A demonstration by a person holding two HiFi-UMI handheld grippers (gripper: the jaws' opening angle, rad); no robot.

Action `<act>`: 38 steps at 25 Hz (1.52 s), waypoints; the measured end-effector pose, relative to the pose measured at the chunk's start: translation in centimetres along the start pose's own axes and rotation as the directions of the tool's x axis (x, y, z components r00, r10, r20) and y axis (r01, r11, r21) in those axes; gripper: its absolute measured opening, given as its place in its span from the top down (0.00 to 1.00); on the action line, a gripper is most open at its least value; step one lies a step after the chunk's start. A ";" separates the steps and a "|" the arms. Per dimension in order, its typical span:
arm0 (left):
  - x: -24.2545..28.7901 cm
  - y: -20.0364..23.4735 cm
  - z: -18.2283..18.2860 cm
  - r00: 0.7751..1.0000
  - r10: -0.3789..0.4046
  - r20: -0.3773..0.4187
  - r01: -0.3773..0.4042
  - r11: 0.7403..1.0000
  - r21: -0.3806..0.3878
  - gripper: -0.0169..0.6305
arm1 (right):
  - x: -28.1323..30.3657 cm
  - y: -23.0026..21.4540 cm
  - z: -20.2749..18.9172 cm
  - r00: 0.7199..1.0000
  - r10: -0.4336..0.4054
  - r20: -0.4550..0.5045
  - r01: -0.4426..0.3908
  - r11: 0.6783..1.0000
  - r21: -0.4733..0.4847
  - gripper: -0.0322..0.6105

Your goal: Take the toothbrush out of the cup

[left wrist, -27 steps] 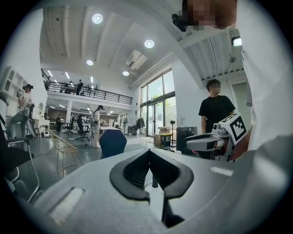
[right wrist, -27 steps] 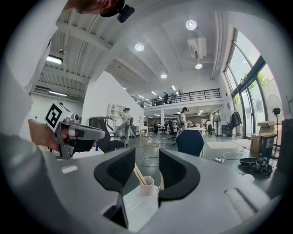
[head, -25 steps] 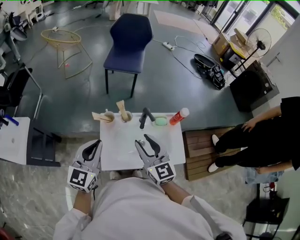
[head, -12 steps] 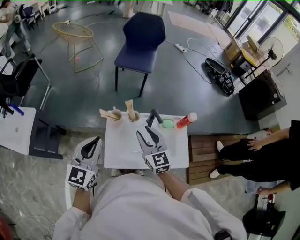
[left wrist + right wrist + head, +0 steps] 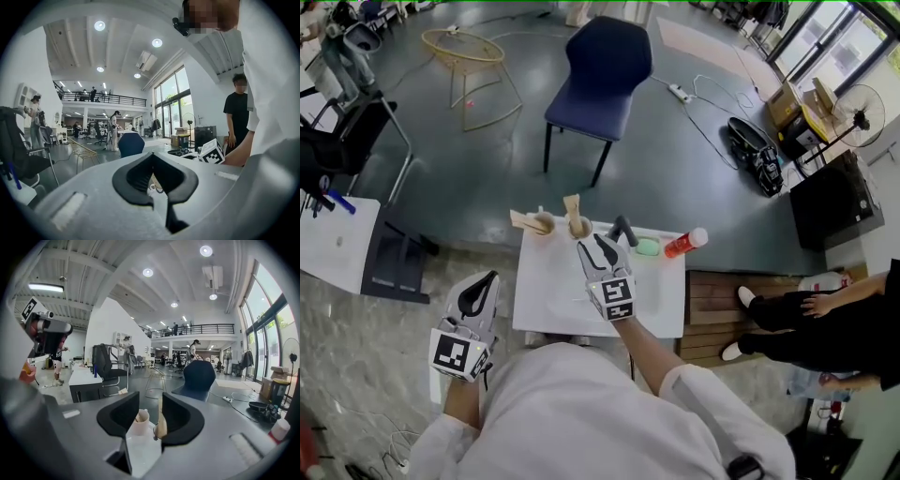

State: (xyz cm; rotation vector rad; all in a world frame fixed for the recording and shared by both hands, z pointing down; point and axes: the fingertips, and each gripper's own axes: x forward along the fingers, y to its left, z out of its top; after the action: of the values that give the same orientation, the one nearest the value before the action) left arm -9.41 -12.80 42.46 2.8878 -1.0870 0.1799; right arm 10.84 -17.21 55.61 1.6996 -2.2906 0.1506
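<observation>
**A:** Where's the toothbrush?

**B:** In the cup. There are two cups on the far edge of the white table (image 5: 553, 291), mid-frame in the head view. The right-hand cup (image 5: 579, 228) holds the toothbrush (image 5: 572, 206), pale wooden handle upright. The left-hand cup (image 5: 544, 224) holds a second wooden handle (image 5: 523, 220), tipped toward frame left. The heads are too small to make out.

**A:** Right gripper?

**B:** The right gripper (image 5: 600, 248) is over the table, just right of and below the right-hand cup, tips not touching it. Its jaws are spread and have just been closing a little, with nothing between the pads. In the right gripper view (image 5: 150, 399) the left-hand cup (image 5: 139, 423) shows through the gap, beyond the tips. The right-hand cup (image 5: 161, 426) sits half hidden behind the right jaw.

**A:** Left gripper?

**B:** The left gripper (image 5: 483, 284) is at lower left of the head view, off the table's left edge and well apart from both cups. Its jaws are pressed together and hold nothing; the left gripper view (image 5: 152, 159) confirms it.

**A:** Anything else on the table?

**B:** Along the far edge, right of the cups, there is a dark bent object (image 5: 623, 230), then a green bar (image 5: 648, 247), then a red bottle (image 5: 685, 243) with a white cap, lying down. A blue chair (image 5: 605, 70) stands beyond the table, near the top of the frame.
</observation>
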 end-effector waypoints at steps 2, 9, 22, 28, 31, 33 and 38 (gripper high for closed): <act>-0.2 0.2 -0.2 1.000 0.011 -0.006 -0.011 1.000 -0.002 0.96 | 1.0 -0.5 -0.8 1.000 -0.004 -0.020 0.004 1.000 0.000 0.70; -1.3 1.4 -0.7 0.998 0.059 -0.022 -0.060 0.998 -0.007 0.96 | 4.4 -1.9 -3.4 0.996 -0.013 -0.087 0.014 1.000 0.013 0.69; -3.0 2.8 -1.6 0.989 0.130 -0.063 -0.131 0.991 -0.008 0.96 | 8.8 -2.9 -7.7 0.981 0.003 -0.194 -0.001 1.000 0.008 0.65; -3.3 3.5 -1.9 0.985 0.155 -0.078 -0.156 0.988 -0.009 0.96 | 10.7 -3.2 -9.3 0.971 0.004 -0.238 -0.002 1.000 0.007 0.64; -3.5 4.0 -2.2 0.981 0.172 -0.088 -0.174 0.985 -0.012 0.96 | 11.7 -3.5 -10.2 0.964 0.000 -0.265 0.002 1.000 0.006 0.64; -3.6 4.4 -2.4 0.978 0.184 -0.096 -0.187 0.982 -0.014 0.96 | 12.3 -3.5 -10.5 0.960 0.006 -0.280 -0.004 1.000 0.007 0.64; -3.9 4.9 -2.8 0.971 0.209 -0.113 -0.213 0.977 -0.019 0.96 | 13.7 -3.8 -11.3 0.955 0.004 -0.296 -0.005 1.000 -0.002 0.64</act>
State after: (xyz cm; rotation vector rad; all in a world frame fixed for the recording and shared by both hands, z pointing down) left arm -15.82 -13.64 44.80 2.6941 -1.3610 0.3238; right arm 12.70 -28.16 69.99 1.5506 -2.0724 0.3767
